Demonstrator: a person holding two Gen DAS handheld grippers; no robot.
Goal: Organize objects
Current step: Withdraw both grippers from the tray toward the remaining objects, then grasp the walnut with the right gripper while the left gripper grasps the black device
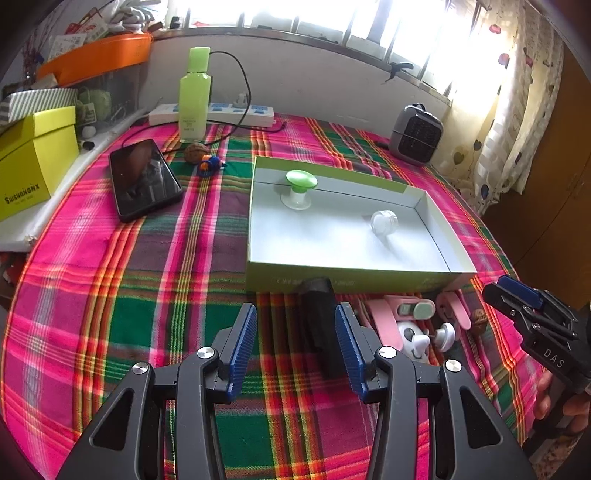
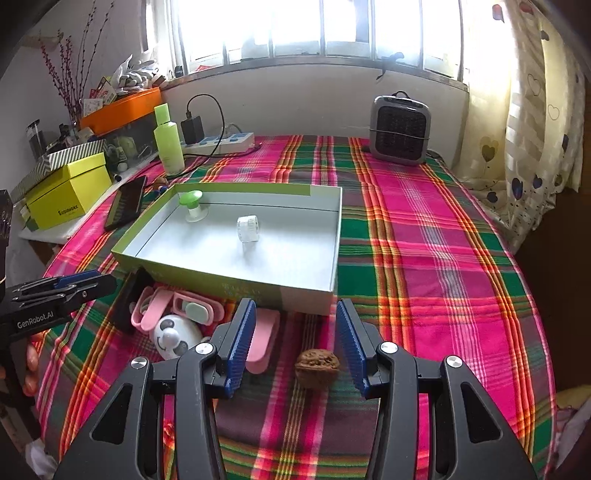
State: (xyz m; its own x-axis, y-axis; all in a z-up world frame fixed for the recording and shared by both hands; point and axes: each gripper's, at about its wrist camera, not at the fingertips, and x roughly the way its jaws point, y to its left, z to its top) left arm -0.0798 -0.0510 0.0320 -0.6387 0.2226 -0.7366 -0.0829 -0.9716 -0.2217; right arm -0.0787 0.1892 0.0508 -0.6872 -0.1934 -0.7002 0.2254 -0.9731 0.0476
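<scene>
brown, wrinkled walnut on plaid cloth, perhaps slightly cracked

From my left wrist view, the black block hides part of the green tray front wall, and its lettering is too faint to read. The right hand-held gripper is cut off at the frame's edge. Glare washes out the window. The pink clips overlap; I can't count them.

Black grippers — ribbed blue fingers, silver screws, white lettering
</scene>
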